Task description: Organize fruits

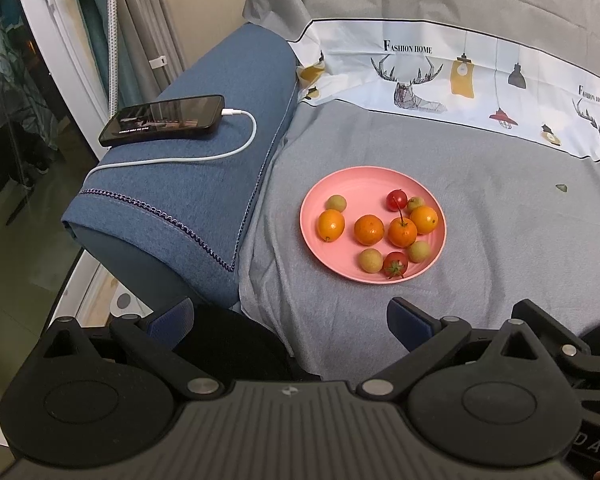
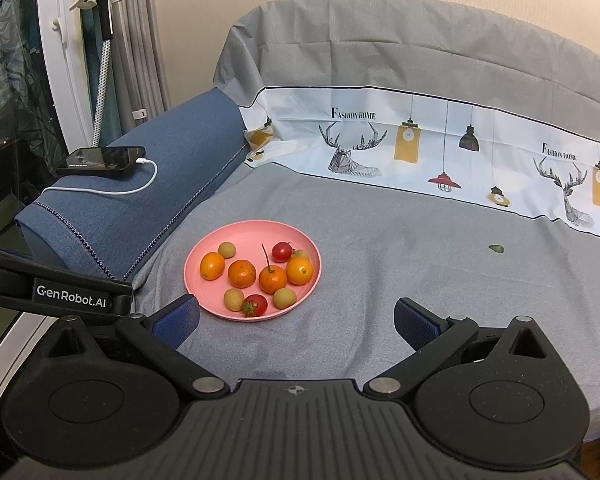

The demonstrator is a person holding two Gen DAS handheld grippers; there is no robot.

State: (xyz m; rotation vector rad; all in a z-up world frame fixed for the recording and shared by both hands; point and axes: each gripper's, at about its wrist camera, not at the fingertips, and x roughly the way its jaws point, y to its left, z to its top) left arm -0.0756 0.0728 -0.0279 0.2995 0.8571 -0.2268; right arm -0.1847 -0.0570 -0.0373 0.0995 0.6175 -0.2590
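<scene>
Both hand-held grippers are seen with jaws spread wide and nothing held between them. From the left wrist view, the left hand-held gripper is held above the near edge of a grey fabric-covered seat, with its left blue-padded finger over the base of a blue fabric armrest. The right hand-held gripper is held over the same grey cover, its left blue-padded finger lying just beside the near rim of a round pink plastic plate.

On the pink plate the fruits are gathered: four small orange citrus fruits in a row across the middle, one of them with a long stem; two small red tomatoes, one at the near rim and one at the far side; and four small pale yellow-green round fruits scattered around them. The plate is set on the grey cover, near the armrest.

On top of the armrest a black smartphone is laid flat, with a white charging cable plugged in and looped over the blue cloth. Behind the plate, a white printed cloth with deer and lamp drawings is spread along the backrest. A small green scrap is seen on the grey cover, well apart from the plate.
</scene>
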